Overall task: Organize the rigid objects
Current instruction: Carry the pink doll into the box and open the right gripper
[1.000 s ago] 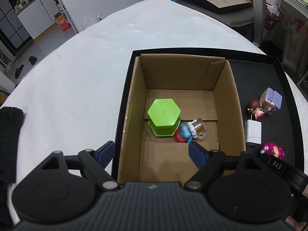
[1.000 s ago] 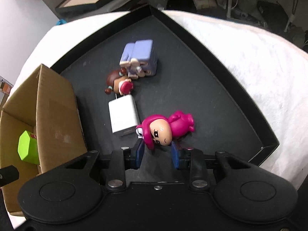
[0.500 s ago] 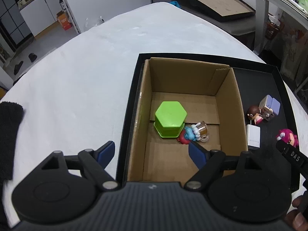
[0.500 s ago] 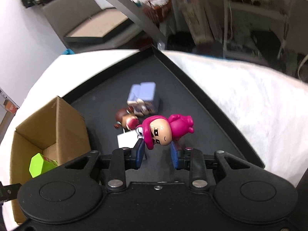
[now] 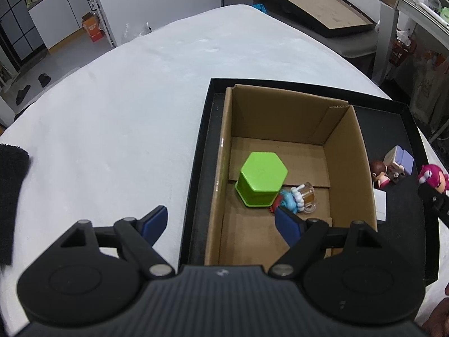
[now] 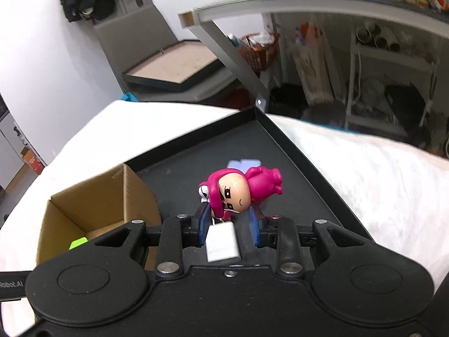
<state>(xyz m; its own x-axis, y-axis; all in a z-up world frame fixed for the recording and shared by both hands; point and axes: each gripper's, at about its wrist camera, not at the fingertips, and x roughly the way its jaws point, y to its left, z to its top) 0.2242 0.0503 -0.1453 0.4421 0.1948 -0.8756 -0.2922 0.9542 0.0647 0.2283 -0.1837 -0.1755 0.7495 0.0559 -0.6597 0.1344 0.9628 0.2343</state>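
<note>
Lifted clear of the black tray [image 6: 314,174] since a second ago, the pink figurine [image 6: 238,188] now hangs in the air, clamped by its head between the closed fingers of the right gripper [image 6: 228,220], with the view tipped up toward the room. Carrying it high likely serves to clear the wall of the cardboard box [image 5: 348,151], where the green hexagonal container [image 5: 261,179] and a small blue toy [image 5: 294,200] already lie. The left gripper [image 5: 221,221] hovers over the box's near edge with its jaws spread wide and nothing between them. The figurine hides most of the lilac block toy [image 6: 242,163] behind it, the white charger [image 6: 223,241] is partly screened by the fingers, and the box floor is mostly out of sight from the right.
</note>
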